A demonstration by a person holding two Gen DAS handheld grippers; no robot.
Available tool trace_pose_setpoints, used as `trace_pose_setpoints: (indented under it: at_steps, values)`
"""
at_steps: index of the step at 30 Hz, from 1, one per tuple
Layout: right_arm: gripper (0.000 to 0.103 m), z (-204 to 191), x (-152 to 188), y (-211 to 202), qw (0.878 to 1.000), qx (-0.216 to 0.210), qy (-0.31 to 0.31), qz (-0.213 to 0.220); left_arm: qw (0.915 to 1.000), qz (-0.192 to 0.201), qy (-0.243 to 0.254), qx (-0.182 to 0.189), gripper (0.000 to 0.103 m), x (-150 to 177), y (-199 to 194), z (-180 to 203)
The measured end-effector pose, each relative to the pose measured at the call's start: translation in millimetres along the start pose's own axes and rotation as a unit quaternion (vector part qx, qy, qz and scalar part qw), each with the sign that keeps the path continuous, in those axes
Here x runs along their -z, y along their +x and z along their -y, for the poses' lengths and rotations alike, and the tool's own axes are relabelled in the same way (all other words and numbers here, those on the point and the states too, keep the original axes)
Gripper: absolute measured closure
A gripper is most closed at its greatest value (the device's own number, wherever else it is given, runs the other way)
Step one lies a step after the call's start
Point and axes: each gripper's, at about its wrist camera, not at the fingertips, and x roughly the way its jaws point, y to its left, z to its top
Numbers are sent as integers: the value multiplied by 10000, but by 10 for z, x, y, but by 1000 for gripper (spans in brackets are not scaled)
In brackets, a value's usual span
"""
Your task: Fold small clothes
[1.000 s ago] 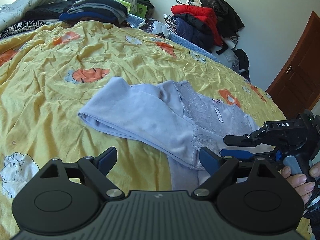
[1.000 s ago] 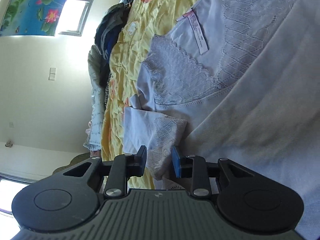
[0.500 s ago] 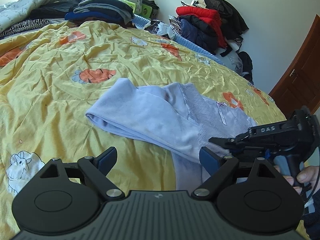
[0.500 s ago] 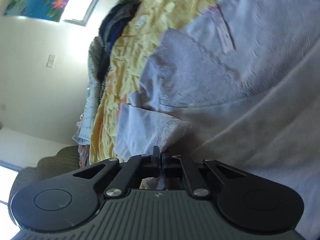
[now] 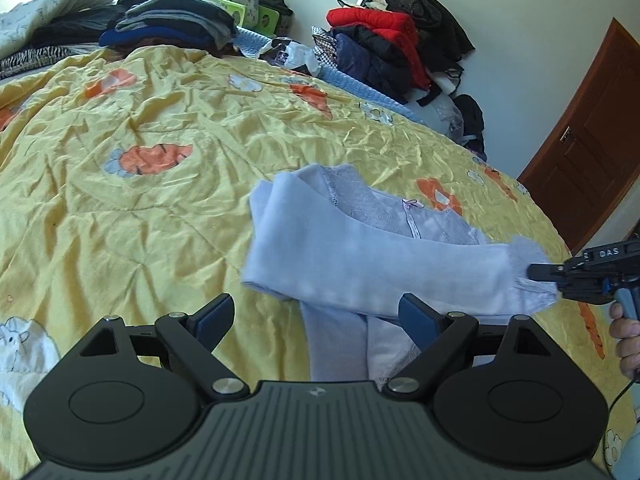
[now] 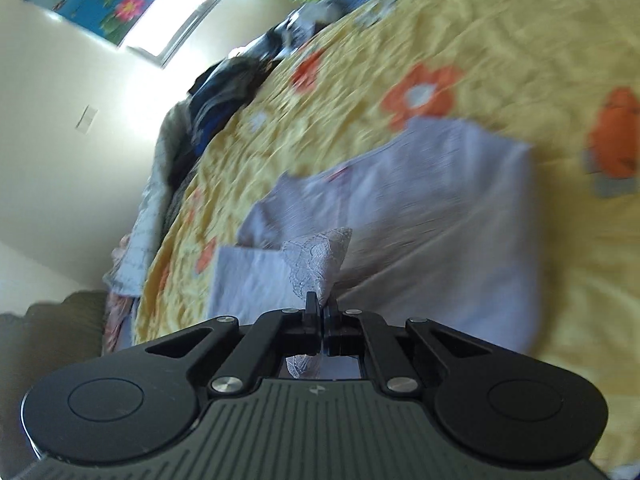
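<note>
Right now the lilac top (image 5: pixel 360 256) lies on the yellow bedspread (image 5: pixel 160 200), near its right edge, long axis running left-right across the left wrist view w/ a sleeve pulled out to the right. Right gripper (image 5: pixel 536 271) is clamped on the lace cuff (image 6: pixel 320 256), lifting it. Left gripper (image 5: pixel 316 312) hovers wide, empty, just in front of the top.

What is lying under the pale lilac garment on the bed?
The pale lilac garment rests on the yellow bedspread, printed with orange carrots and flowers. Whatever print lies directly beneath it is covered. Its lace cuff is lifted, pinched in the right gripper.
</note>
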Motion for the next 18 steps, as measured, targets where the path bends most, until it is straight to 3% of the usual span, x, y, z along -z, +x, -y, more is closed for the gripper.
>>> trace_pose_setpoints:
  at_steps: [5,10,18]
  values:
    - [96,444,-68,-299,9984,284,348,352,9999,-87,60,9,13,-18,187,188]
    - [96,681,-25,-194,9976,356,531,265,9982,-55,503,326,13,-124,362,513]
    - [93,915,25,-41,9951,199,963,111,9962,-517,679,-150,13,-270,1049,515]
